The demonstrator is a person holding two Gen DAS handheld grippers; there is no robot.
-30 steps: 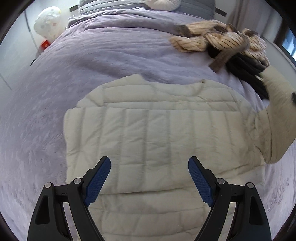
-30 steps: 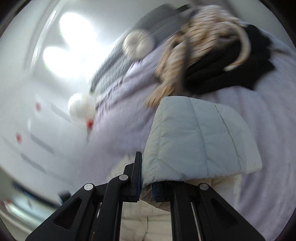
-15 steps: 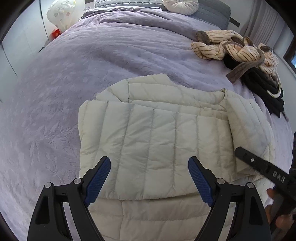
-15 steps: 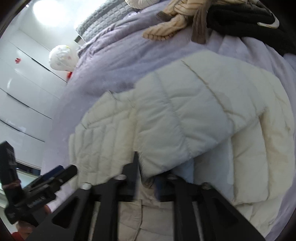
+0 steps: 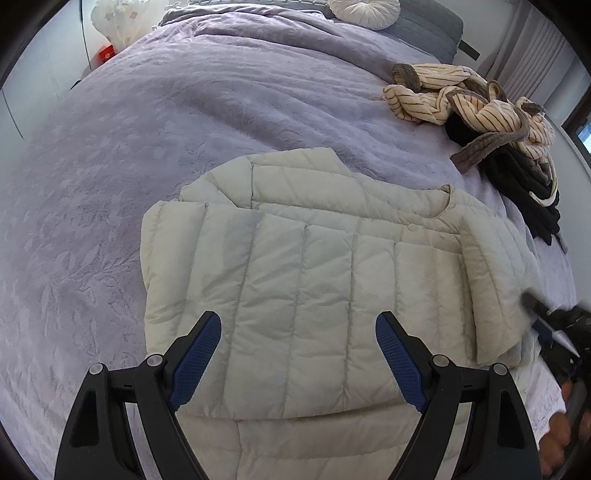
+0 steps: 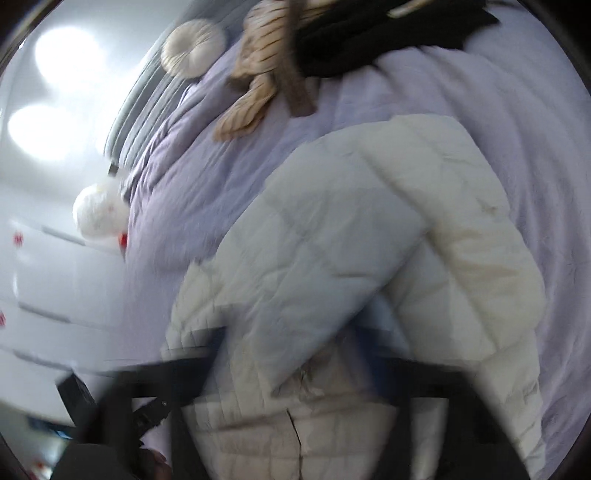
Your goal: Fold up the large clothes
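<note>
Jacket (image 5: 314, 295), cream quilted puffer, lies spread on a lilac bed cover (image 5: 184, 129) at the near side of the bed, collar twd the pillows, w/ one panel folded across its front. Sleeve (image 5: 491, 288) on the picture's right lies doubled in over the body. L gripper (image 5: 299, 354) hovers above the jacket's lower half, blue pads (image 5: 199, 350) wide apart, nothing betw them, no contact w/ the cloth. R gripper (image 5: 535, 306) sits at the jacket's right edge, just beside the folded sleeve, w/ a hand (image 5: 561, 439) below it; its own cam is badly blurred, quilted cloth filling the view over the jaws. Jaws read as closed together; whether they pinch any fabric can't be told. Striped garment (image 5: 461, 103) and black clothes (image 5: 524, 177) lie heaped at the far right of the bed, well apart from the jacket; round cushion (image 5: 364, 13) at the head
</note>
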